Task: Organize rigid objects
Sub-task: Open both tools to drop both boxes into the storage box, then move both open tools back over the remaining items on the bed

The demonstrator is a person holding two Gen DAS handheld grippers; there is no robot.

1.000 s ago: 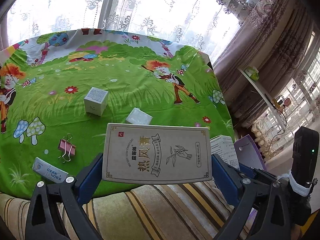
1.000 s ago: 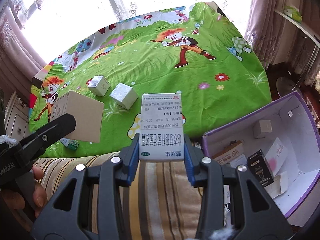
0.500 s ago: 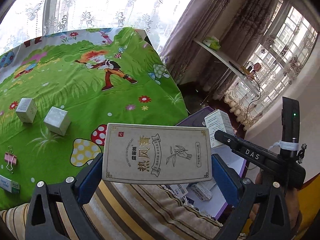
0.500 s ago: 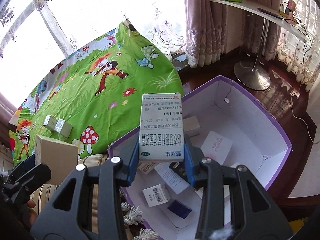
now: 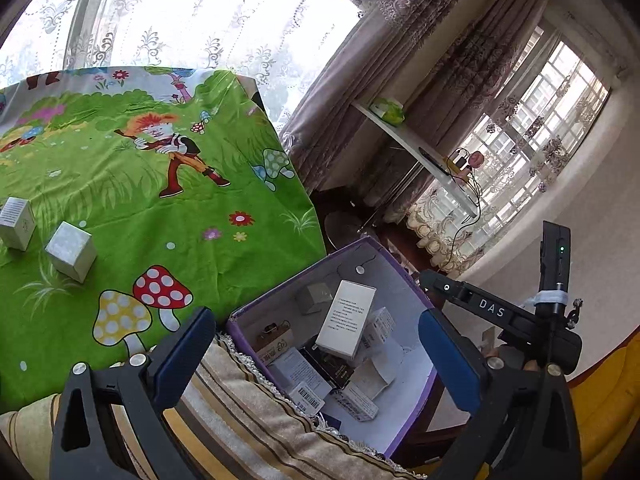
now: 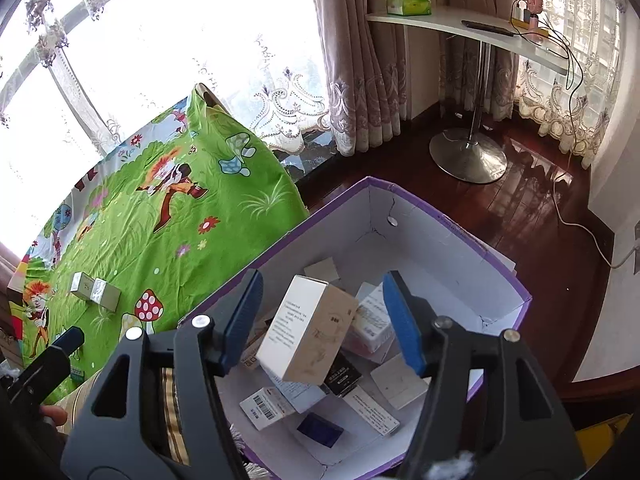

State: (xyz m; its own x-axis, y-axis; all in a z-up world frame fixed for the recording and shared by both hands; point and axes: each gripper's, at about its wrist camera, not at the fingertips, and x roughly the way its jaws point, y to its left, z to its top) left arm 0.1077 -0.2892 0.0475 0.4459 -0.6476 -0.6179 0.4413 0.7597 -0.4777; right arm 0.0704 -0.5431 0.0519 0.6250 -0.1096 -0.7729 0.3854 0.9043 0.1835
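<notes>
**Both tools over the box, drop in progress**

My right tool (image 6: pixel 322 320) has its jaws opening, and nothing is pinched between them; the tan-and-white carton (image 6: pixel 308 332) lies tilted on the heap below, inside the purple box (image 6: pixel 452 220). My left tool (image 5: pixel 316 356) stands wide apart and empty, aimed at the same box from the tabletop side. In its view that carton (image 5: pixel 347 318) leans on the other small packets in the box.

I read this as the release step of putting items away. Out on the green cartoon cloth (image 5: pixel 160 216) two small white boxes (image 5: pixel 71 251) wait, close together near the mushroom print.

Next, I judge, I swing a tool back over the cloth, line the jaws across one small box, close on its flat sides and carry it here. They sit nearly touching, so I'd take the nearer one cleanly first.
</notes>
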